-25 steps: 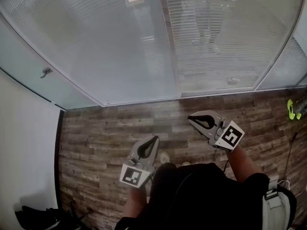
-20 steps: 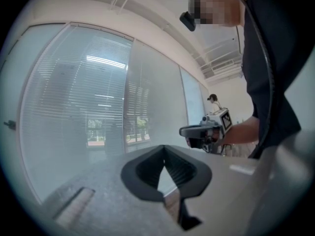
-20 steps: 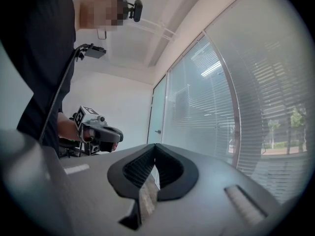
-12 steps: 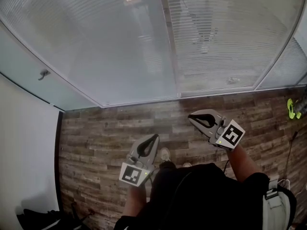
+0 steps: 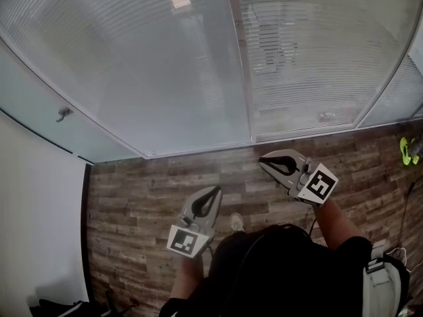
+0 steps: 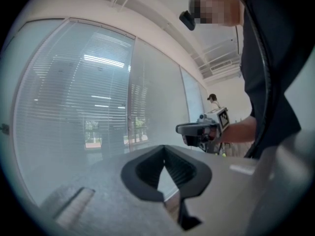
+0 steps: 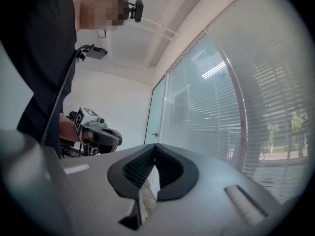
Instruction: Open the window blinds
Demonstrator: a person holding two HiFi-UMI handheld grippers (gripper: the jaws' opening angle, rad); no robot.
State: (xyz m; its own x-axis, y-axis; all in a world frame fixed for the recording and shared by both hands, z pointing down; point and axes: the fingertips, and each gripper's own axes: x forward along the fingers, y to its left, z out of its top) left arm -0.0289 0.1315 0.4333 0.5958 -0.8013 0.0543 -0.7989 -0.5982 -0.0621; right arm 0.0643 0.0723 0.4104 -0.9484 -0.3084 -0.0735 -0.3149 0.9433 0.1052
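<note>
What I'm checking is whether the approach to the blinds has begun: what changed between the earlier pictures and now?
The person walked toward the glass wall: less floor shows before its base, and the left gripper and right gripper came nearer to it. Nothing was taken hold of or let go. Both grippers stayed shut and empty, and the blinds stayed as they were.
</note>
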